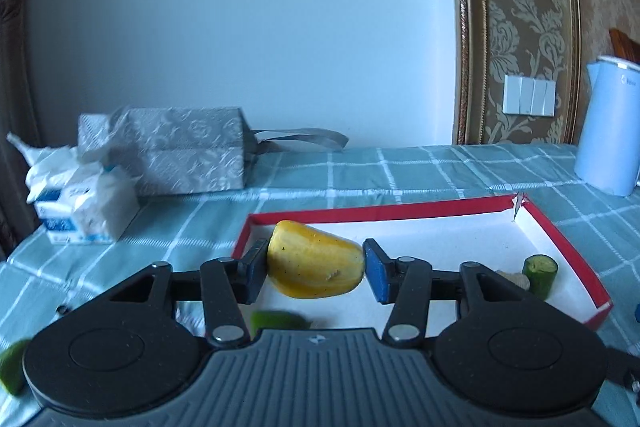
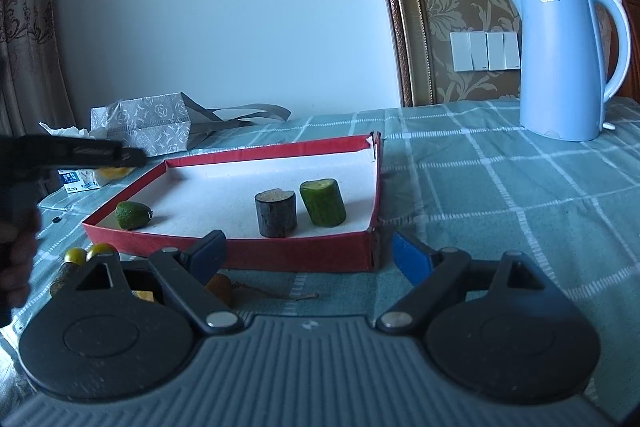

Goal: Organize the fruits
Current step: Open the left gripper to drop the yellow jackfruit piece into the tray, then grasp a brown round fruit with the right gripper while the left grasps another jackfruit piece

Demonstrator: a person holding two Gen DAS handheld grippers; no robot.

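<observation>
My left gripper (image 1: 316,269) is shut on a yellow mango-like fruit (image 1: 308,255), with both pads against its ends, and holds it above the left back corner of the red-rimmed white tray (image 1: 568,239). From the right wrist view, the left gripper (image 2: 132,157) hovers left of the tray (image 2: 240,251) with the yellow fruit (image 2: 114,171) under its fingers. A lime (image 2: 132,215), a dark cut piece (image 2: 276,213) and a cucumber chunk (image 2: 323,203) lie in the tray. My right gripper (image 2: 308,255) stands open before the tray's near wall, holding nothing.
Small yellow fruits (image 2: 86,253), an orange piece (image 2: 220,287) and a twig lie on the checked cloth in front of the tray. A blue kettle (image 2: 568,59) stands at the back right. A tissue pack (image 1: 80,207) and a grey bag (image 1: 180,151) sit at the back left.
</observation>
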